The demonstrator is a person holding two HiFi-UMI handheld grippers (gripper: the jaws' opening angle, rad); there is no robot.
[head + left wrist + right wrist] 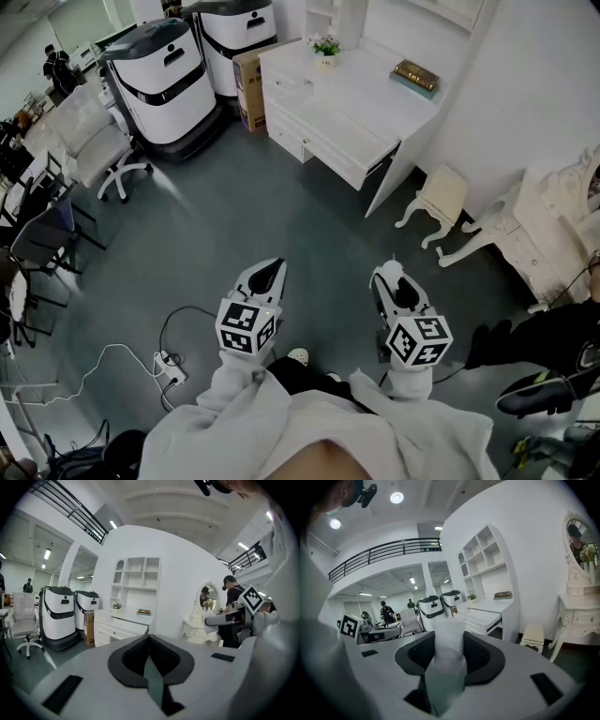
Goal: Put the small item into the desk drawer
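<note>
Gripping the small item (449,641), white and soft-looking, my right claw (392,279) stands about half open with both pads pressed on its lower part; the top sticks out past the tips. Left claw (149,640) is closed, jaws meeting, nothing between them. Both hang over bare floor (281,216), well short of the drawer (330,142), which looks pulled out from under the white tabletop (375,89). My judgement for doing this well: hold the squeeze even, carry level, come at the drawer from its open front, and lower past the rim before letting go. Room ahead is wide. Mind the stool (441,197) just right of the tabletop, the cardboard box (249,89) at its left end, and the cable (173,352) near my feet.
</note>
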